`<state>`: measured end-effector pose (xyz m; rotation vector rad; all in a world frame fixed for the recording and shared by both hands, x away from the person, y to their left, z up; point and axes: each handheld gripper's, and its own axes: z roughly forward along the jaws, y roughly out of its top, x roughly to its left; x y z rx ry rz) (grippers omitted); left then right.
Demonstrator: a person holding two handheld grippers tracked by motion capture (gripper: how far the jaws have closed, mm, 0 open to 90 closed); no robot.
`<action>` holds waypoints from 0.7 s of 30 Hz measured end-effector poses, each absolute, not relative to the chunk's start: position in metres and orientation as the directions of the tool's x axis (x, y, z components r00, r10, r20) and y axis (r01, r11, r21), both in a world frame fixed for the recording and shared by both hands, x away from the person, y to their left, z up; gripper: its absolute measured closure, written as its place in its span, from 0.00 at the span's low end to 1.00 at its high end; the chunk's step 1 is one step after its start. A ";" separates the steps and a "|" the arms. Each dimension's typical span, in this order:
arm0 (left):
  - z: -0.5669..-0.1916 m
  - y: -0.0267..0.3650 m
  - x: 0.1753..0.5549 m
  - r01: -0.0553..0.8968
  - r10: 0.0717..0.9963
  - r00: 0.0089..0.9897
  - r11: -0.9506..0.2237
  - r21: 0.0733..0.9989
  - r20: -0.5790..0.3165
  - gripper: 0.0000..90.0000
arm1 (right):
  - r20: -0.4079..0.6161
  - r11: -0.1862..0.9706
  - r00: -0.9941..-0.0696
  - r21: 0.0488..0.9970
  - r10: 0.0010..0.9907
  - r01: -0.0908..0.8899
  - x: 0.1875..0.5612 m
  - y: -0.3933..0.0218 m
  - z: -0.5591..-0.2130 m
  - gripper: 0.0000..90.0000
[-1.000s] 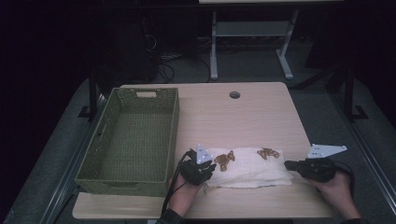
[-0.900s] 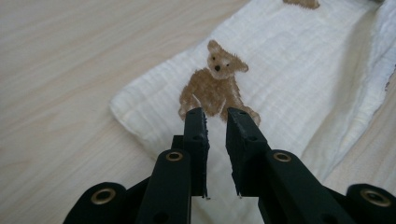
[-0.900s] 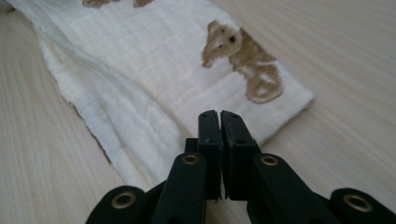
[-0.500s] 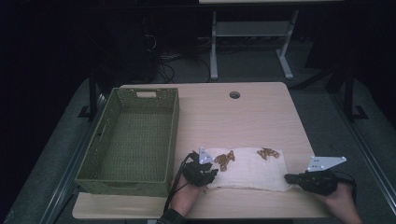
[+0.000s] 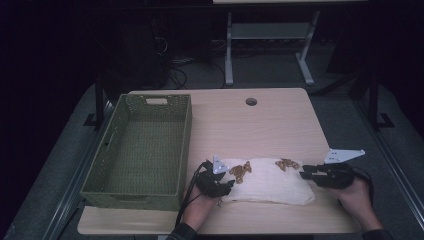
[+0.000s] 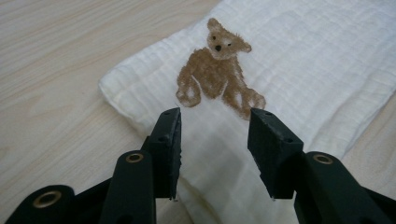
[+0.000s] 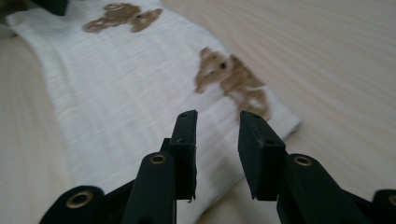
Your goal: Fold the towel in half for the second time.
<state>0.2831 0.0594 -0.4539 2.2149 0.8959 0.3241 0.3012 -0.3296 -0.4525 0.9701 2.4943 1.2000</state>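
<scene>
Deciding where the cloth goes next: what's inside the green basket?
The green basket holds nothing on the woven floor that shows; its near wall hides the strip of floor right behind it.

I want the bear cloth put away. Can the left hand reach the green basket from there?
Probably yes. The left gripper sits at the cloth's left end, right beside the green basket, whose top is open, with nothing between them. Its jaws have just been opening, the cloth lying under them.
</scene>
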 end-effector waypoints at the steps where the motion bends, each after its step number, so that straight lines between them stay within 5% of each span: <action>1: -0.454 0.060 0.283 0.506 0.686 0.727 -0.504 0.700 -0.031 0.60 | 0.092 0.452 -0.762 0.757 0.641 0.472 0.301 -0.330 -0.453 0.73; 12: -0.451 0.059 0.302 0.503 0.721 0.693 -0.469 0.726 -0.014 0.54 | 0.088 0.437 -0.715 0.738 0.694 0.515 0.350 -0.333 -0.463 0.73; 21: -0.448 0.060 0.330 0.514 0.757 0.654 -0.452 0.729 0.008 0.52 | 0.112 0.444 -0.725 0.724 0.680 0.528 0.356 -0.333 -0.475 0.73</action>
